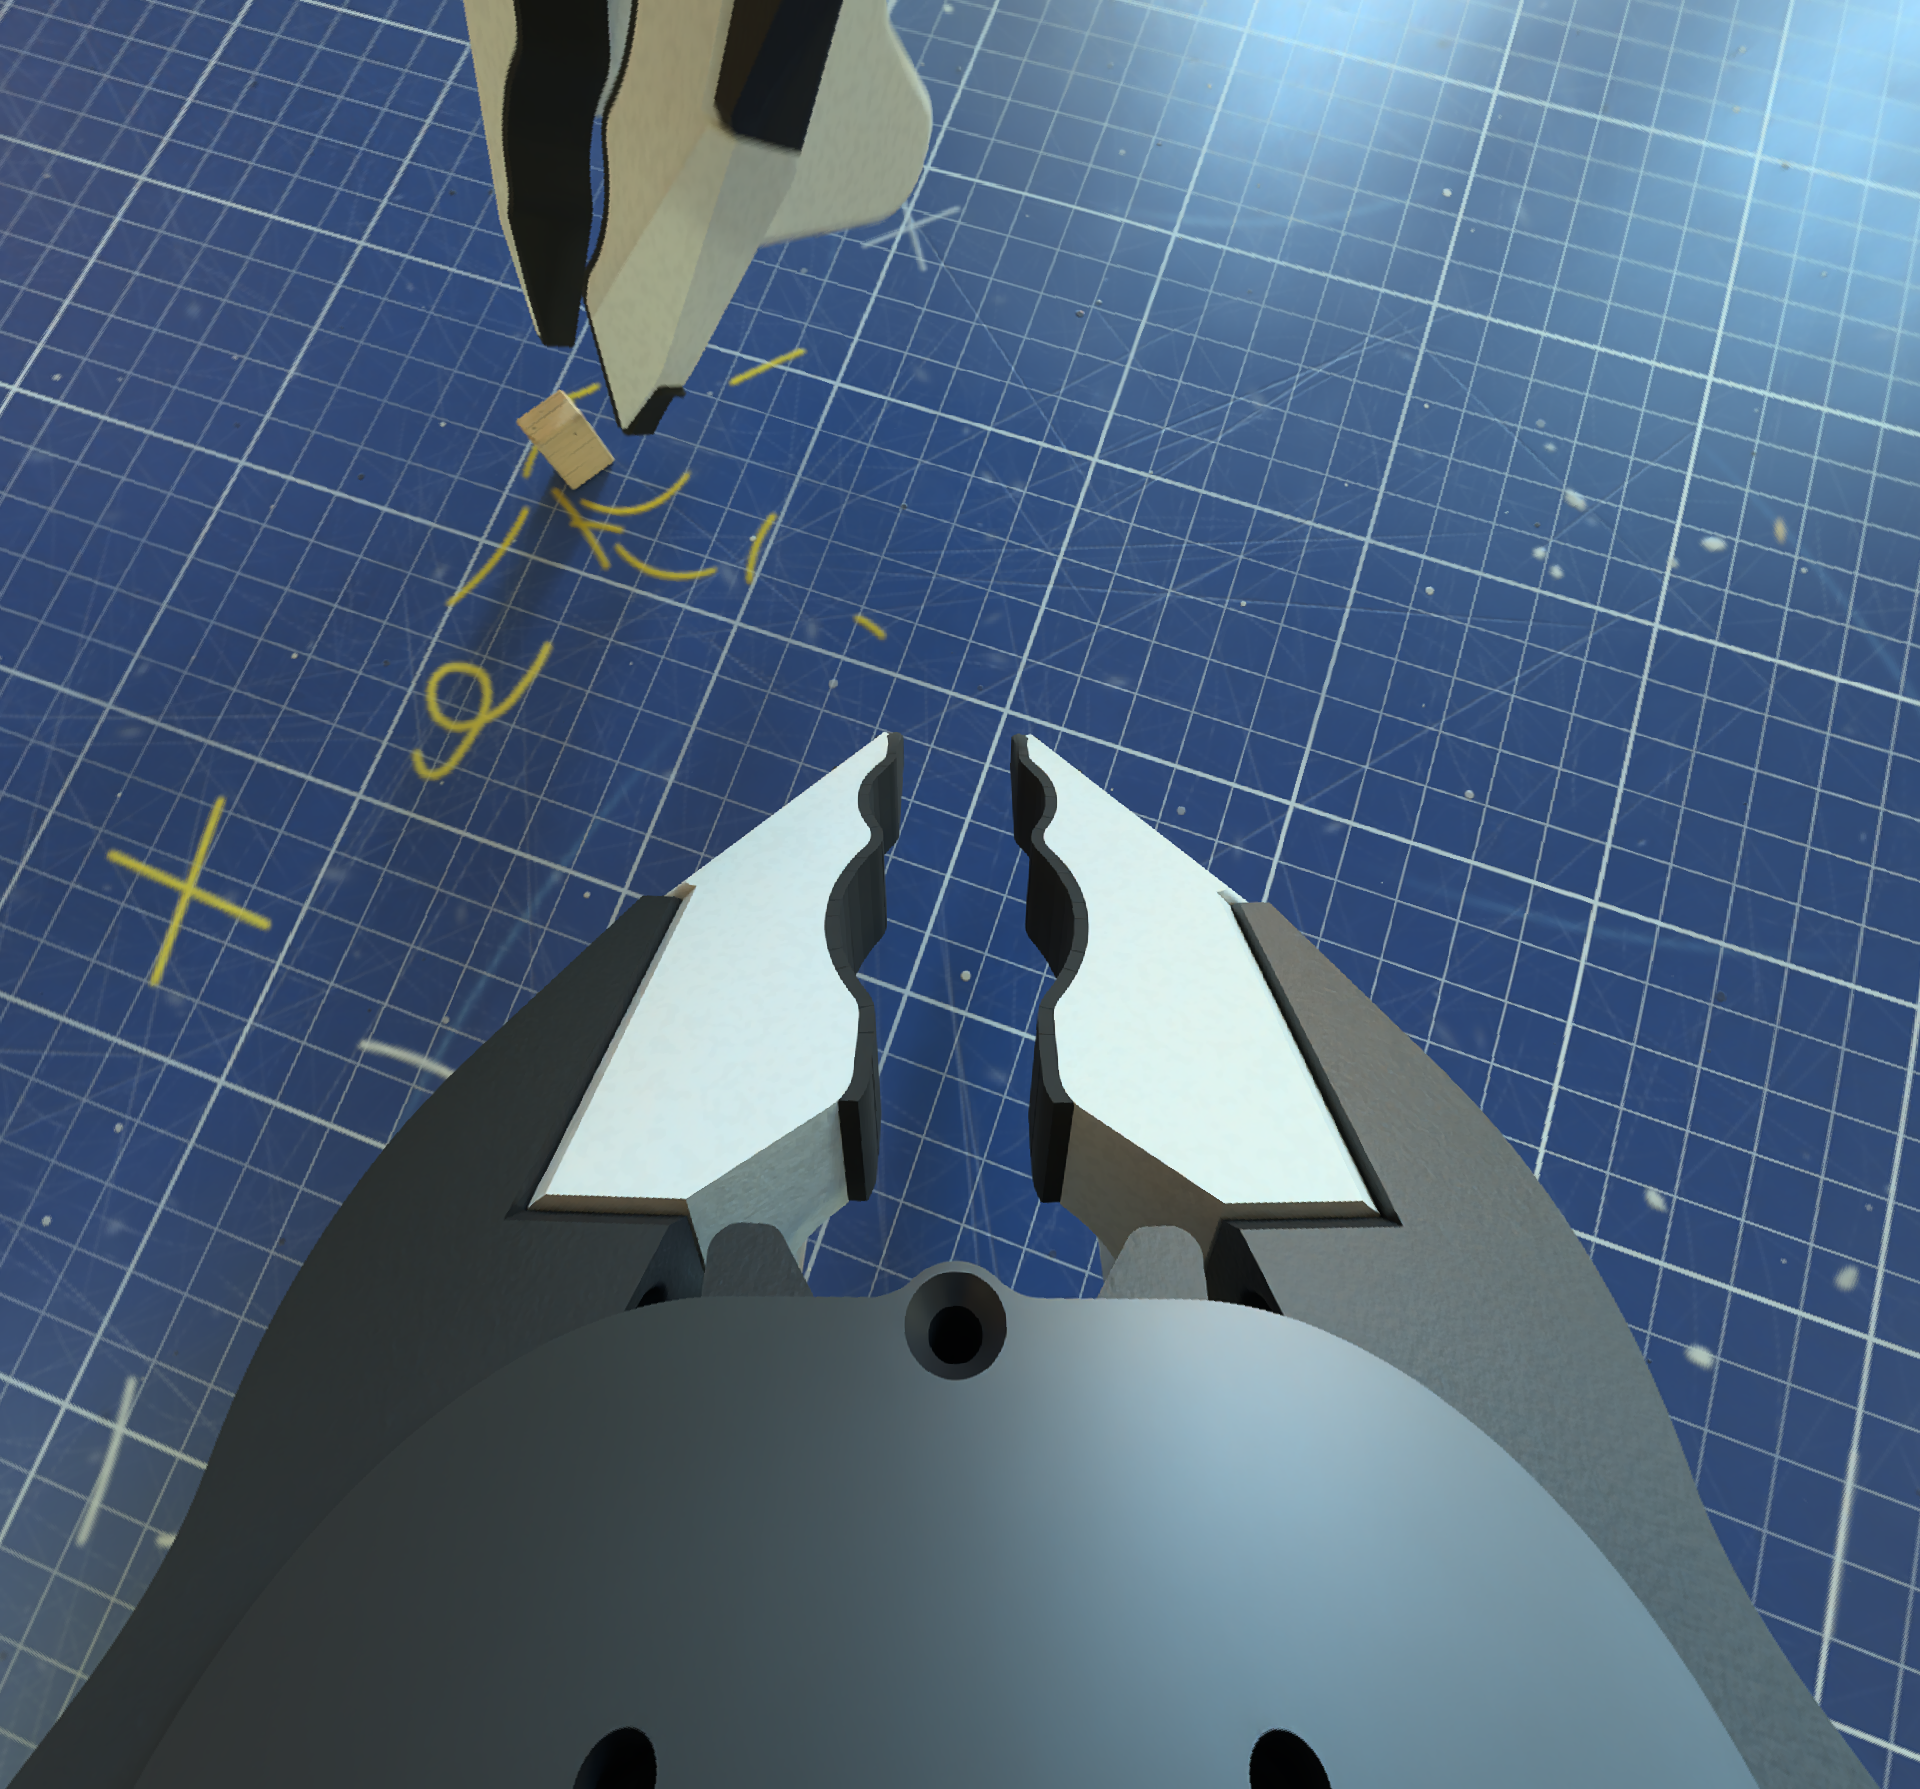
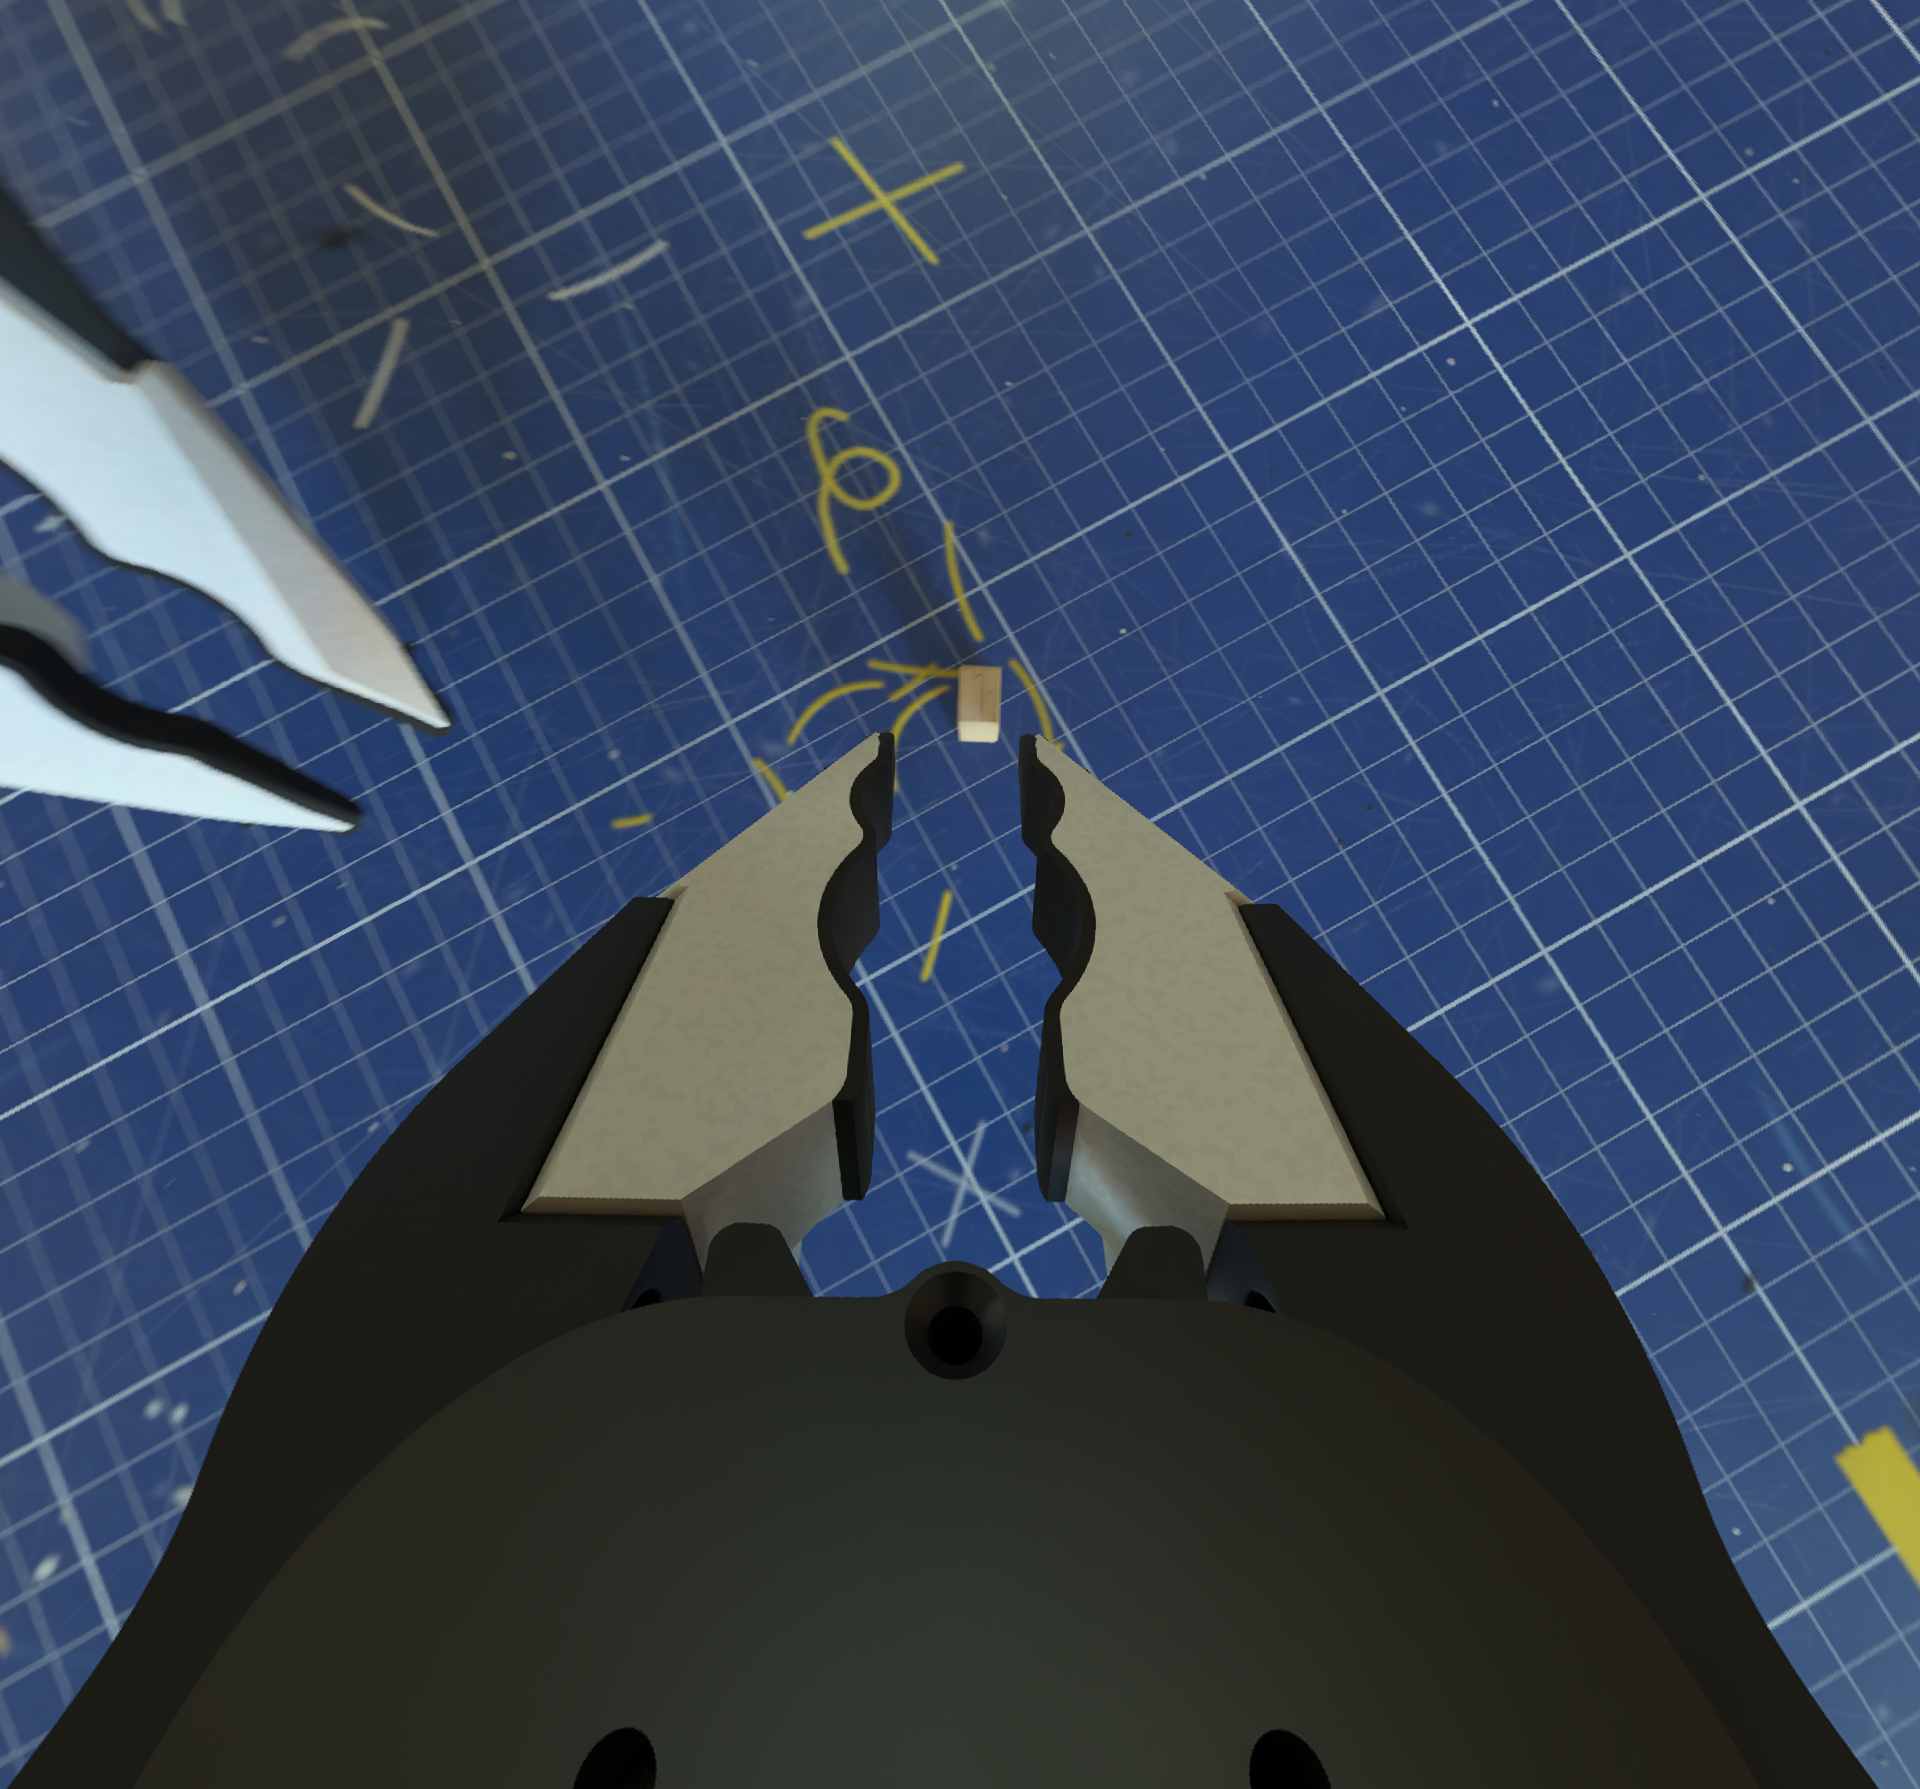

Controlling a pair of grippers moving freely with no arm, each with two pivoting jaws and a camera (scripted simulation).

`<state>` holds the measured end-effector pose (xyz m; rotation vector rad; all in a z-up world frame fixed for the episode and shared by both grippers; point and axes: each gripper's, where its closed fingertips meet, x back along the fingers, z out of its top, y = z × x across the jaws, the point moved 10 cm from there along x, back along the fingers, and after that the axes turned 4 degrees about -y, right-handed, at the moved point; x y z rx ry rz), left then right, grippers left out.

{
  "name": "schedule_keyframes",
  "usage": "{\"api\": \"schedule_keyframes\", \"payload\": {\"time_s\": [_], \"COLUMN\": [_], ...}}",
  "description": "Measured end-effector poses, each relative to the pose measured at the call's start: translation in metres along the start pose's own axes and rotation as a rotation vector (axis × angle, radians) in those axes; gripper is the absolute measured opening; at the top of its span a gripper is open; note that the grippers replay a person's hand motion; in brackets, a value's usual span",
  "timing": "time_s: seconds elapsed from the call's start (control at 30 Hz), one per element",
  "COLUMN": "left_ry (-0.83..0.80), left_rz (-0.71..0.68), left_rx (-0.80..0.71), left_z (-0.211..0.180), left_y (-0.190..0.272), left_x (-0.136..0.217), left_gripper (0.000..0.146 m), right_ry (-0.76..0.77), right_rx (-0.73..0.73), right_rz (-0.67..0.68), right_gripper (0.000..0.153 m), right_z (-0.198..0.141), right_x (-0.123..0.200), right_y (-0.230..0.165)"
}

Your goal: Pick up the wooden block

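A small pale wooden block [image 2: 978, 702] lies on the blue grid mat, among yellow pen marks. In the right wrist view it sits just beyond my right gripper [image 2: 956, 747], a little right of the gap's middle, apart from both fingertips. The right gripper is open and empty. In the left wrist view the block [image 1: 566, 447] lies far ahead to the left, with the right gripper [image 1: 597, 383] coming down from above, its tips just over and beside the block. My left gripper [image 1: 956, 747] is open and empty, well back from the block. Its fingers [image 2: 260, 617] show at the left of the right wrist view.
The blue cutting mat [image 1: 1455, 596] with white grid lines fills both views. Yellow scribbles and a yellow cross [image 2: 883, 201] are drawn on it. A strip of yellow tape [image 2: 1886, 1521] lies at the right edge of the right wrist view.
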<state>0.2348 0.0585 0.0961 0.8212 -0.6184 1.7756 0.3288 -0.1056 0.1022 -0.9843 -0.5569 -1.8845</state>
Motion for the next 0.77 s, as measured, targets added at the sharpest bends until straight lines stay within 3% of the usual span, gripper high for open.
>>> {"api": "schedule_keyframes", "payload": {"time_s": [0.17, 0.23, 0.33, 0.4, 0.57, 0.77], "left_ry": [0.044, 0.057, 0.086, 0.107, 0.139, 0.13], "left_rz": [0.011, 0.029, 0.068, 0.126, 0.272, 0.276], "left_rx": [0.029, 0.032, 0.036, 0.041, -0.061, -0.357], "left_z": [-0.002, -0.003, -0.001, 0.001, 0.011, 0.027], "left_y": [-0.005, -0.008, -0.012, -0.017, -0.022, 0.0], "left_x": [0.005, 0.007, 0.012, 0.016, 0.024, 0.017], "left_gripper": [0.02, 0.02, 0.02, 0.02, 0.023, 0.024], "right_ry": [-0.042, -0.042, -0.027, 0.037, 0.16, 0.09], "right_rx": [-0.019, -0.018, -0.044, -0.127, -0.374, -0.322], "right_rz": [-0.022, -0.029, 0.009, 0.137, 0.629, 0.794], "right_gripper": [0.021, 0.008, 0.008, 0.008, 0.008, 0.008], "right_z": [0.006, 0.008, 0.009, 0.007, -0.005, -0.008], "right_x": [-0.017, -0.019, -0.017, -0.011, 0.007, 0.014], "right_y": [0.002, 0.002, 0.003, 0.005, 0.007, -0.011]}}
